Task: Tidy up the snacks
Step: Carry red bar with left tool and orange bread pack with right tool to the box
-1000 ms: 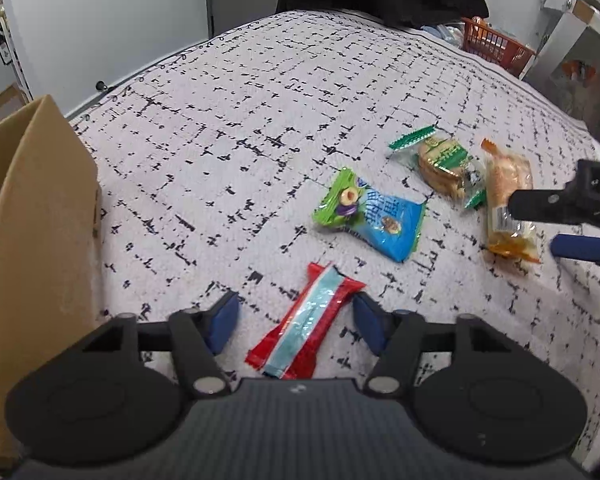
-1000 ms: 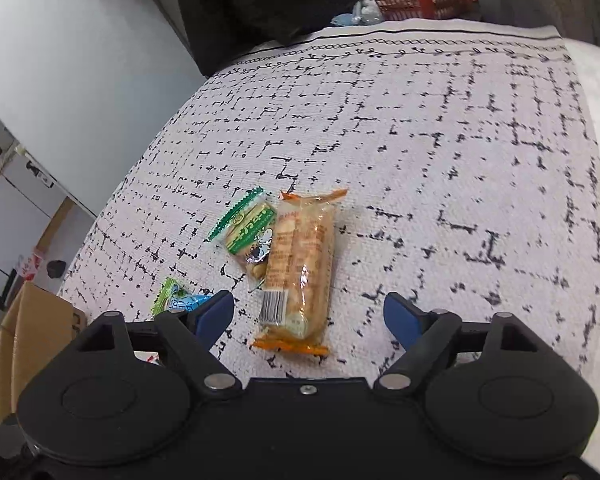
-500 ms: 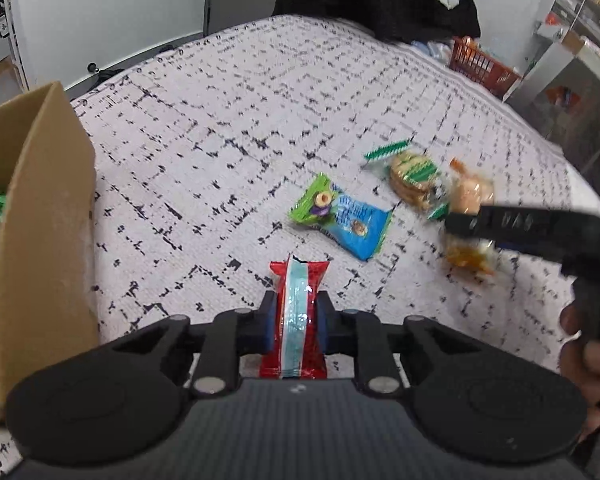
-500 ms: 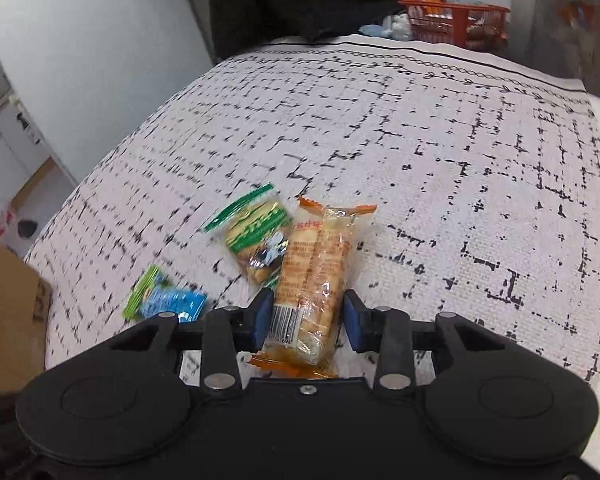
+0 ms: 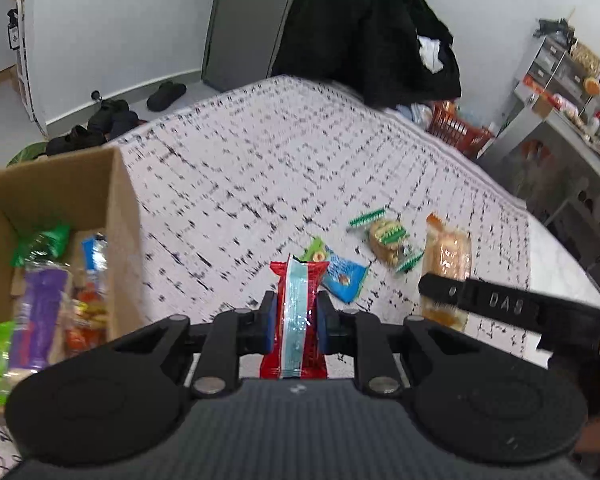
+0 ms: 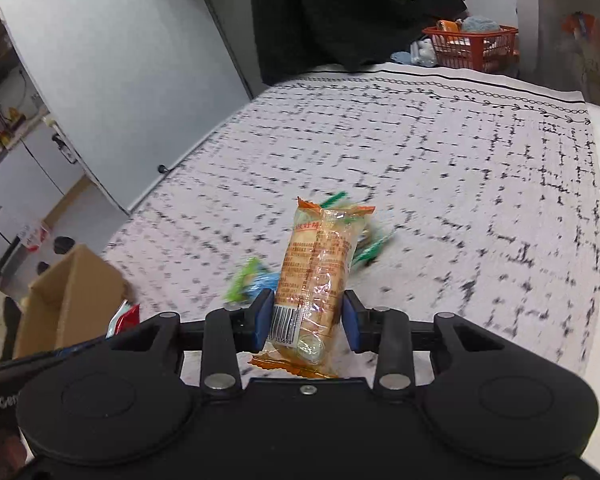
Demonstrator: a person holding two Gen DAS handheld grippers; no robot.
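left gripper [image 5: 296, 322]: jaws drawn narrow on the red and pale-blue bar [image 5: 298, 312], which stands upright between the blue pads, clear of the bedspread [image 5: 300, 152].
right gripper [image 6: 305, 322]: jaws part-closed on the orange cracker pack [image 6: 320, 276], pinched near its barcode end; the long upper part stands unsupported above the pads.
cardboard box [image 5: 116, 216]: open, at the left edge of the bedspread, already holding several wrapped snacks; judged to be the target for both held items.
left on the bedspread: a green and blue packet [image 5: 338, 270] and a green-sealed biscuit pack [image 5: 386, 236], lying near each other.
risk, cracker pack: held low on a slick film wrapper; a quick swing toward the box could let it pivot or slide out of the pads.
risk, contents: crackers are brittle; a harder squeeze to stop slipping may crack them.
risk, bar: gripped across its width only; it may twist as the hand tilts, then catch on the box wall.
risk, two hands: both grippers appear bound for the same box, the right one close beside the left in the left wrist view; arriving together invites a knock that frees a snack.
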